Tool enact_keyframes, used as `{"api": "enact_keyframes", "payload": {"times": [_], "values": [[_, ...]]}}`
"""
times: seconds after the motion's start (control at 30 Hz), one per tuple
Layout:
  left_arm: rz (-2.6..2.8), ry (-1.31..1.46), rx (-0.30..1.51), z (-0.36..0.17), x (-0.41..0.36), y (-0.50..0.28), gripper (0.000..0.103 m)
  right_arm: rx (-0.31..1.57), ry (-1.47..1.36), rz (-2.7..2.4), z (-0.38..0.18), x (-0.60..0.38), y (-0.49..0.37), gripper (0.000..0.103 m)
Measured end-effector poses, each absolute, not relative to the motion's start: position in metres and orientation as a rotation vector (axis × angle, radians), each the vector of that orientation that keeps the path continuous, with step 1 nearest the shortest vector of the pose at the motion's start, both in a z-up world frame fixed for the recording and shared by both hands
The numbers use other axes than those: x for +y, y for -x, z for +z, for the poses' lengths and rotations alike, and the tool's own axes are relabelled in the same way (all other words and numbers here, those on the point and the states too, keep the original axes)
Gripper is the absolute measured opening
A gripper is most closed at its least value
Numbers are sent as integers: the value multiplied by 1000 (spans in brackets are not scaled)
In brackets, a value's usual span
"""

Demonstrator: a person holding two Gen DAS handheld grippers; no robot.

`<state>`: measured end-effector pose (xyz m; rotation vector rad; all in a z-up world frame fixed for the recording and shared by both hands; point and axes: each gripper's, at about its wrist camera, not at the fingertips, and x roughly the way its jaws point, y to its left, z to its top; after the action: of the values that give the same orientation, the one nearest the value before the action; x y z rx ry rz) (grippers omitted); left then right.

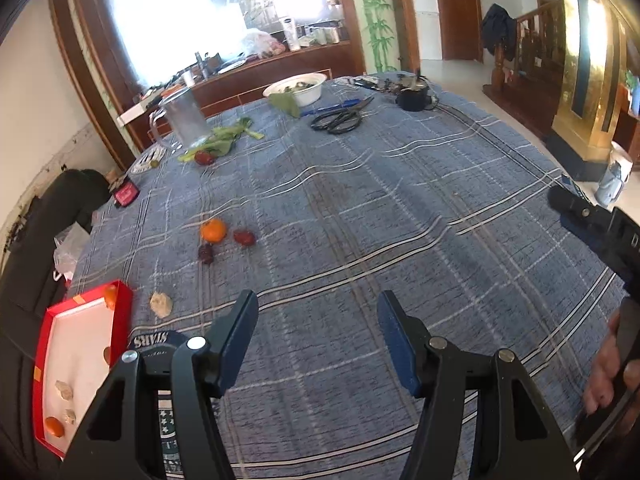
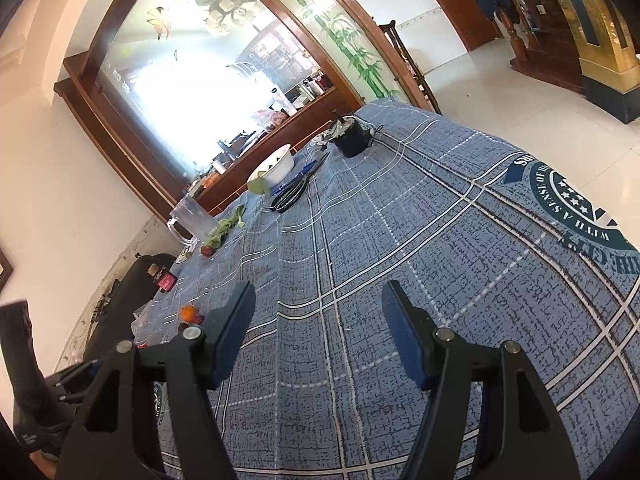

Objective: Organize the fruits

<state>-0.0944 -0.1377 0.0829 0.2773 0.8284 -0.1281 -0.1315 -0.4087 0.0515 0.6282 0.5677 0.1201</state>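
An orange tangerine lies on the blue checked tablecloth with two dark red dates beside it. A pale walnut lies nearer, next to a red box with a white inside that holds small oranges and walnuts. Another red date lies far left by green leaves. My left gripper is open and empty above the cloth, right of the box. My right gripper is open and empty; the tangerine shows to its left.
A glass pitcher, white bowl, black scissors, blue pen and black cup stand at the table's far side. A dark sofa is left of the table. The table edge drops off at the right.
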Motion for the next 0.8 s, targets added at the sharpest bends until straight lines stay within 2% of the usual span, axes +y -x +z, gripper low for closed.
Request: {"api": "enact_keyframes", "payload": {"times": [0.37,0.8], "values": [[-18,-168,794,89,-51,104,62,588,-646,48,49,-416,128,67],[52,-114,719,107,5,134,66,591,-663,15,48,-421,133,67]]}}
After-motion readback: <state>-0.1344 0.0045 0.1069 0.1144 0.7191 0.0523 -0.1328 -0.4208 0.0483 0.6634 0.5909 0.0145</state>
